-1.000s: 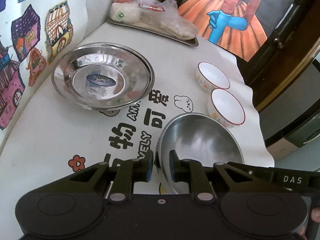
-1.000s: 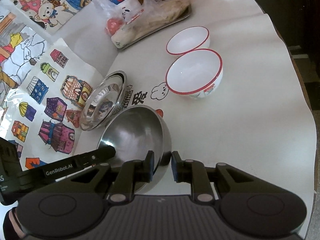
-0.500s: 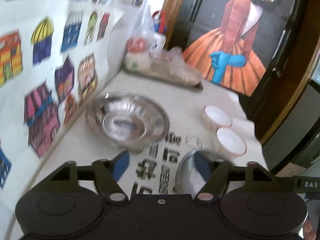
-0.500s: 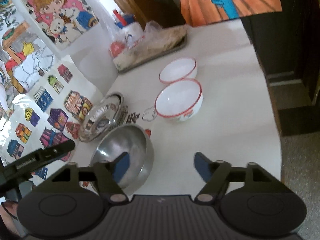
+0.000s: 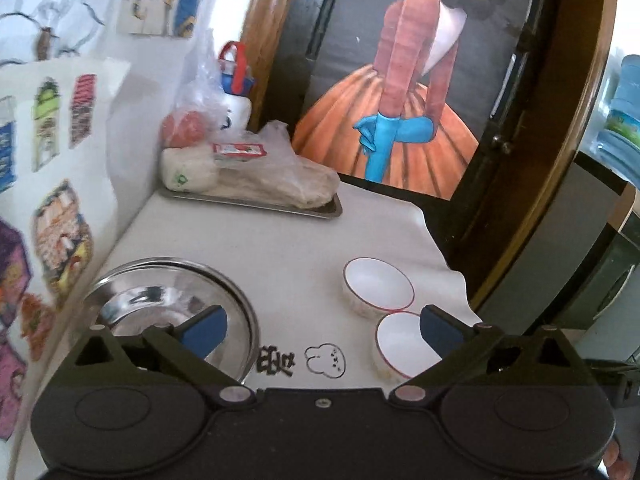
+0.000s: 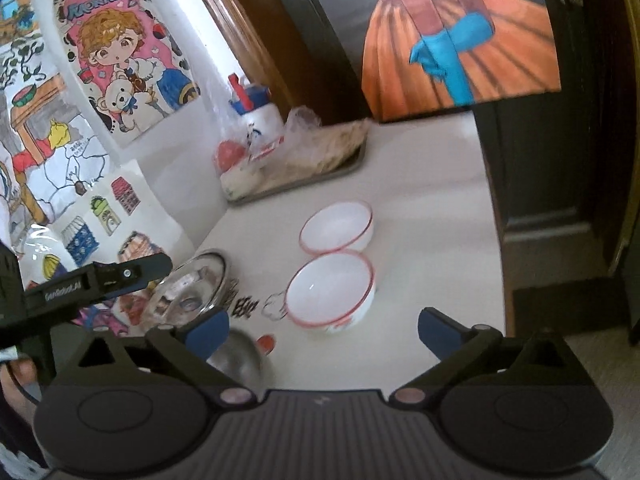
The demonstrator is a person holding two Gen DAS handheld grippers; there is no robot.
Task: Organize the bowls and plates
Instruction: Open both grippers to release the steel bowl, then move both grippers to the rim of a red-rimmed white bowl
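A wide steel plate (image 5: pixel 172 304) lies at the left by the wall. Two white bowls with red rims stand side by side at the right, the far one (image 5: pixel 378 284) touching the near one (image 5: pixel 400 344). My left gripper (image 5: pixel 322 326) hovers above the table, its jaws opening wide with nothing between them. My right gripper (image 6: pixel 323 330) is likewise opening and holds nothing. A steel bowl (image 6: pixel 236 360) rests on the table just beyond its left finger, near the steel plate (image 6: pixel 192 292) and the near white bowl (image 6: pixel 330 288). The left wrist view does not show the steel bowl.
A metal tray (image 5: pixel 256 200) of bagged food and a white bottle (image 5: pixel 236 92) stand at the back. A wall covered in stickers runs along the left. The tablecloth edge (image 5: pixel 452 264) drops off at the right, before a dark door. One of my left gripper's fingers (image 6: pixel 132 270) reaches in from the left.
Both grippers were shut on the steel bowl's rim; they have let go, opened wide, risen and tipped upward. The steel bowl stays on the table.
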